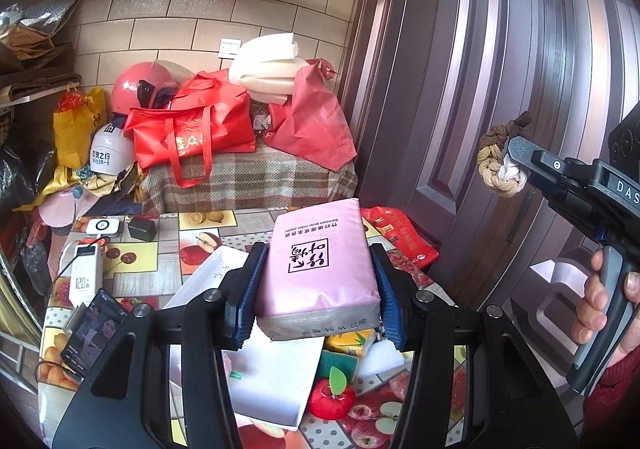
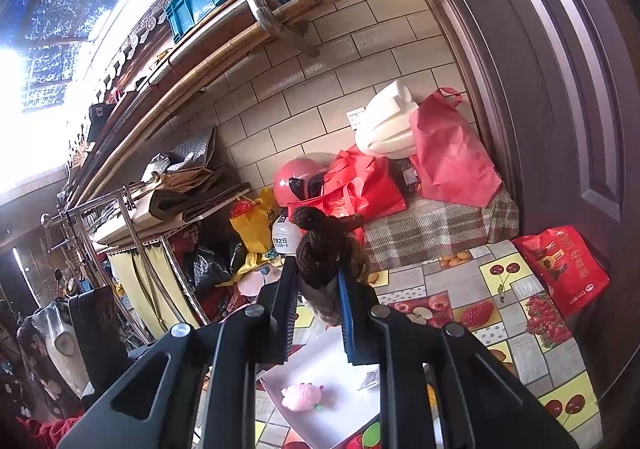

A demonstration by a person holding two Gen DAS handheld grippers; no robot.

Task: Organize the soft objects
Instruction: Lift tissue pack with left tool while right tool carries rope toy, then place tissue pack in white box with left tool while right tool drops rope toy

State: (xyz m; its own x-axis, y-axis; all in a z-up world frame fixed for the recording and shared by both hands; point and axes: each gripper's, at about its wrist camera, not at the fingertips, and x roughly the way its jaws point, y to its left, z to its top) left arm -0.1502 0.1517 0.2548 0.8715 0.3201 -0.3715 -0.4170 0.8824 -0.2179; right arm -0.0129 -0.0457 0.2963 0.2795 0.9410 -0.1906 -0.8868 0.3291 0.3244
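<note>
Left gripper (image 1: 318, 285) pinches the tissue pack (image 1: 320, 269) above the box (image 1: 276, 373); right gripper (image 2: 318, 301) clamps the rope (image 2: 324, 249). Risk: soft pack slipping sideways, missing the box.

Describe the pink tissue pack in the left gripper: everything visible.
The pink tissue pack is a soft rectangular brick in glossy pink plastic film, with black printed characters, "Bamboo pulp color paper" and a date code on its paler near end. The left gripper is shut on its long sides, blue pads pressing in. It is held in the air, lengthwise away from the camera, above the white tray; nothing else touches it.
</note>
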